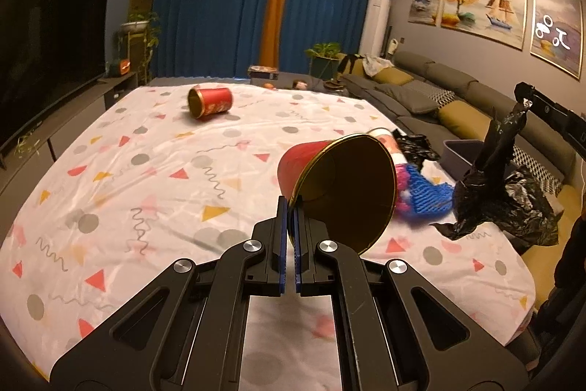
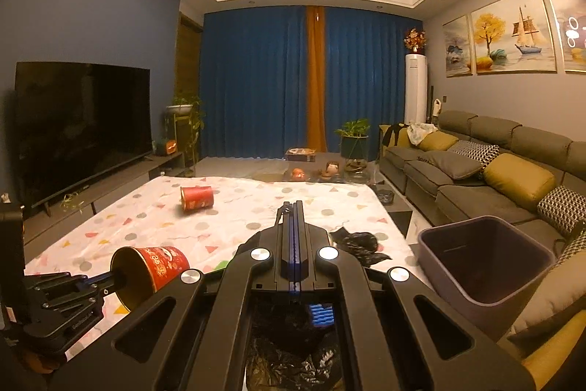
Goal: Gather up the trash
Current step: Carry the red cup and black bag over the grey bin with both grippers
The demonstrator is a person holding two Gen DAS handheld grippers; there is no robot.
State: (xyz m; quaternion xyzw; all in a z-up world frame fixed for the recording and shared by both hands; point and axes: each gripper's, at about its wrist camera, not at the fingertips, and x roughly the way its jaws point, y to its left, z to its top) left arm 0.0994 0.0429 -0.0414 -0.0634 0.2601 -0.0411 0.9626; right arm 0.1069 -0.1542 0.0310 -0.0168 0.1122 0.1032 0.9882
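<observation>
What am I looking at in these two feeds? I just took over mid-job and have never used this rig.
No robot arm here: a person holds a two-finger gripper in each hand, each with a fisheye camera looking along its fingers.

In the left wrist view, the left gripper is shut on the rim of a red can, lifted above the patterned sheet.

In the right wrist view, the right gripper is shut on a black trash bag, which hangs below it.

A second red can lies on its side farther off. Blue netting lies near the bag, and a grey bin stands beside the sofa.
</observation>
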